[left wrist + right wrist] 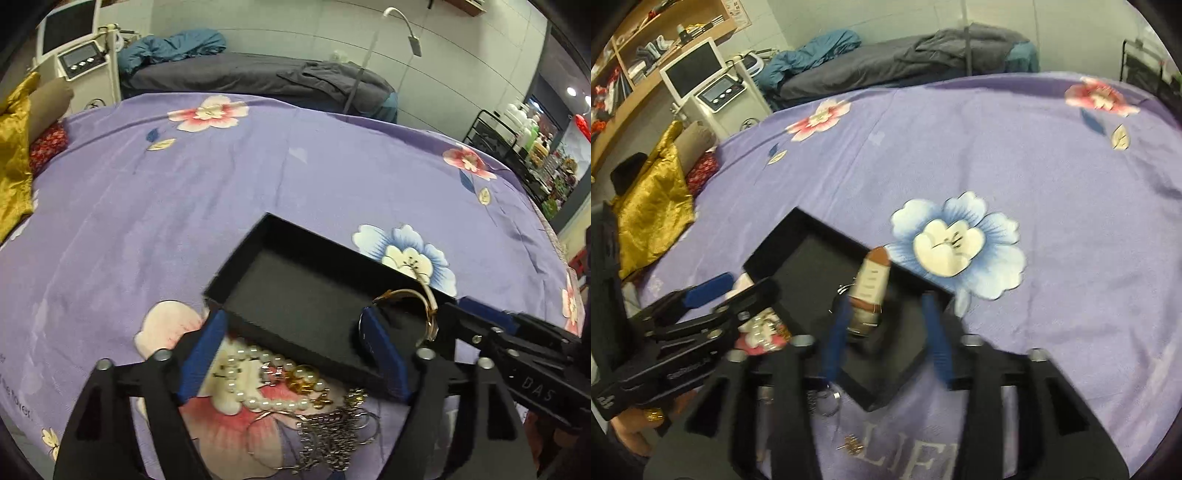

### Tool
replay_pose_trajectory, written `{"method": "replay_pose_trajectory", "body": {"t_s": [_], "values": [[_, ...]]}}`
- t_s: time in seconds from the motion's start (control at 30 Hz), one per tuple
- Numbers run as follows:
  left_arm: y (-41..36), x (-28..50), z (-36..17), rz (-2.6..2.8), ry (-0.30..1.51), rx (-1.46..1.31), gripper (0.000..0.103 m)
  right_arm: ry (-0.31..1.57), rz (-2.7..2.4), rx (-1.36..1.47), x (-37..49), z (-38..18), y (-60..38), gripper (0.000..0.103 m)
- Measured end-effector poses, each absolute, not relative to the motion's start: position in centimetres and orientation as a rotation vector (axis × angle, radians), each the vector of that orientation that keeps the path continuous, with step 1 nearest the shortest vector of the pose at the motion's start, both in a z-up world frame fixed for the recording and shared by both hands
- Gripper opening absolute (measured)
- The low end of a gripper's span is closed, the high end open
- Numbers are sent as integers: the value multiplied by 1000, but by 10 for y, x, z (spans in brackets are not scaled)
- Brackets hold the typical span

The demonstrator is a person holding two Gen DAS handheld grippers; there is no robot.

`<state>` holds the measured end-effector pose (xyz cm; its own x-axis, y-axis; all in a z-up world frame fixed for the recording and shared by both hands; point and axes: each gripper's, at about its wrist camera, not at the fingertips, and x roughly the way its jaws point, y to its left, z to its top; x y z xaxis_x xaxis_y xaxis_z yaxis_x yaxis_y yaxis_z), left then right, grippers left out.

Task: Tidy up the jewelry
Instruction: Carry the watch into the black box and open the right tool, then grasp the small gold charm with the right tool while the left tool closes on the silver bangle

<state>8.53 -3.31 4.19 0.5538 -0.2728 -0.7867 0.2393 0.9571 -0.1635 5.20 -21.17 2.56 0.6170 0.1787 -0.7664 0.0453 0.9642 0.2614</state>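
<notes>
A black open box (295, 291) lies on the purple floral bedspread; it also shows in the right wrist view (809, 258). My left gripper (291, 350) is open, its fingers straddling the box's near corner. Under it lie a pearl necklace (255, 391), gold beads (306, 380) and a silver chain heap (332, 439). My right gripper (886, 332) is open over the box, with a watch with a tan and brown strap (870, 291) against its left finger (834, 339). The watch (424, 310) shows beside the right gripper (448, 319) in the left wrist view.
A gold earring (853, 446) and a ring (827, 402) lie on the spread near the box. Gold fabric (650, 218) and pillows sit at the left bed edge. A white machine (74, 62), a grey bed (258, 74) and a black shelf cart (517, 140) stand beyond.
</notes>
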Motion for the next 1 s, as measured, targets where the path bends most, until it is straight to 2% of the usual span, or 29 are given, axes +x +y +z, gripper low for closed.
{"method": "replay_pose_trajectory", "body": {"t_s": [0.03,0.1,0.3,0.53,0.7,0.8,0.87,1.0], "values": [[-29,84,42,-288,929,-40,86,886,59,250,50,27,-211,64],[-18,81,41,-244,922,-46,92,868,44,226,47,30,-212,64],[13,67,28,-186,969,-97,93,904,62,181,29,23,-209,63],[15,33,11,-198,1007,-10,93,980,121,76,-13,1,-192,63],[6,15,6,-249,1000,56,92,970,180,-55,-34,-9,-172,56],[0,7,4,-297,989,66,91,986,213,-89,-38,-17,-165,50],[-6,1,0,-331,992,83,82,999,222,-97,-38,-21,-163,48],[-18,-4,-8,-372,1009,126,72,1010,242,-111,-40,-26,-161,47]]}}
